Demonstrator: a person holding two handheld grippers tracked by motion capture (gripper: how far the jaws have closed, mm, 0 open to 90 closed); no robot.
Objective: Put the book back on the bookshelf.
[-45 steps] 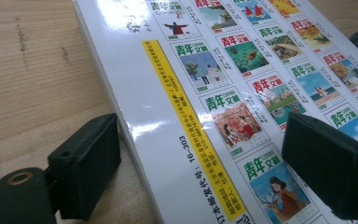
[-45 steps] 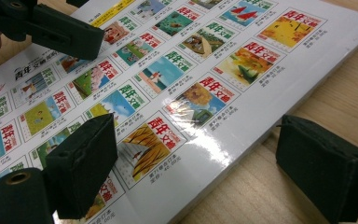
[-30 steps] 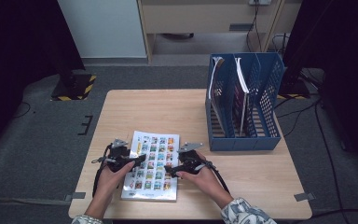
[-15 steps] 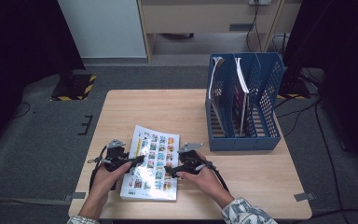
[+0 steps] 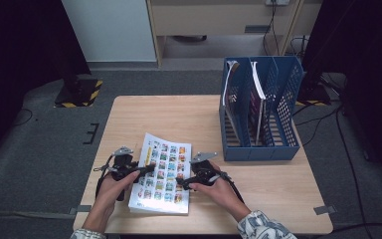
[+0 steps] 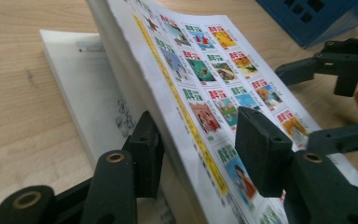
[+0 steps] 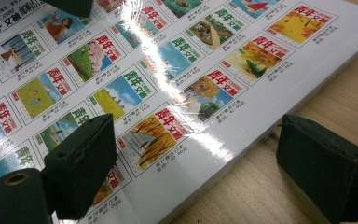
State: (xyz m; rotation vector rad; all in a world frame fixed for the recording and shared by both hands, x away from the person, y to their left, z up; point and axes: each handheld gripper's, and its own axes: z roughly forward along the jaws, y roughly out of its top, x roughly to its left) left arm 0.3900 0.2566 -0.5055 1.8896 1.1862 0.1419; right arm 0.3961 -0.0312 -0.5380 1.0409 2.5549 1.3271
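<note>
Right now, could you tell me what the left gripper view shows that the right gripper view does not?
Left gripper view: the left tool with its jaws either side of the magazine's raised edge, a white booklet beneath, a corner of the blue file rack, and the right tool beyond. Right gripper view: glare on the cover, and the right tool's open jaws, one over the cover, one over the table. Both: the magazine's coloured pictures and the wooden table.

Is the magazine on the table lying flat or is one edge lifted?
Lifted at one edge. In the left gripper view the magazine tilts up off another booklet, its edge between the left gripper jaws.
</note>
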